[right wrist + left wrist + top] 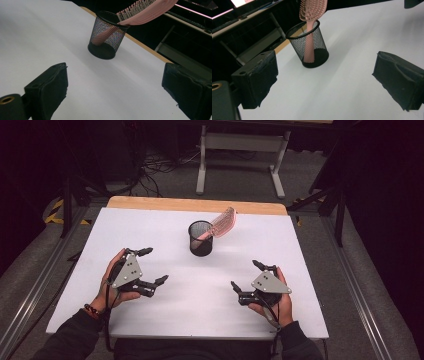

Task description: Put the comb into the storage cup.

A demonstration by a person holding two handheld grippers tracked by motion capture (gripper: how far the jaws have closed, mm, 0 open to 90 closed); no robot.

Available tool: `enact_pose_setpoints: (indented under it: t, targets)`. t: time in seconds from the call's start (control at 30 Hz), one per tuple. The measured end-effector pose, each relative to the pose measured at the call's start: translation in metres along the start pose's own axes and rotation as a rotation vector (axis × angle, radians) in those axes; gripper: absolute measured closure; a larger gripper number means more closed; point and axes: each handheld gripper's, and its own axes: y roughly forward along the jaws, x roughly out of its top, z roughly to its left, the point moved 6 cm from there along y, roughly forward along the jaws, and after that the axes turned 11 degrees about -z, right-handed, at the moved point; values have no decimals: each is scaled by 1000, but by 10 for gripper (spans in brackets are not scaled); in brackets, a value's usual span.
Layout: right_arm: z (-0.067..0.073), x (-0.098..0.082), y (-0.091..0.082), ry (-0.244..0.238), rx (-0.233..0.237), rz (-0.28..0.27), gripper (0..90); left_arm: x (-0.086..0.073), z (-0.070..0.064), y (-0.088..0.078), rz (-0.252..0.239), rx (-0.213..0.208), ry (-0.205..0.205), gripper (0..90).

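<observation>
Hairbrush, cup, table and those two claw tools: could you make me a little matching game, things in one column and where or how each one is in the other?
Things:
1. pink hairbrush
2. black mesh cup
3. left gripper
4. white table

States:
A. jaws open, nothing between them
B. stands upright near the middle of the table
C. bears the cup, wooden edge at the far side
D. handle down in the cup, bristle head leaning out over the rim

Pairs: 1-D, 2-B, 3-A, 4-C
</observation>
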Motion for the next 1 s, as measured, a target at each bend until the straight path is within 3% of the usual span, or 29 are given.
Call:
enact_pose_setpoints:
  t: [0.13,0.57,0.67,0.73,0.77,1.0]
  targets:
    - [0,0,0,-1,0,2,74,-7,0,-5,26,20,10,66]
    - [3,-1,1,-1,12,6,74,-35,-3,-17,81,36,-41,64]
    - [6,-2,2,0,27,4,74,-40,-3,-21,96,46,-34,63]
    - [7,-3,2,-10,27,11,74,-43,-3,-24,99,46,-51,62]
    - [8,-3,2,-7,30,11,74,-43,-2,-25,108,54,-37,60]
    - [9,-6,0,2,32,7,69,-50,2,-38,106,76,-66,55]
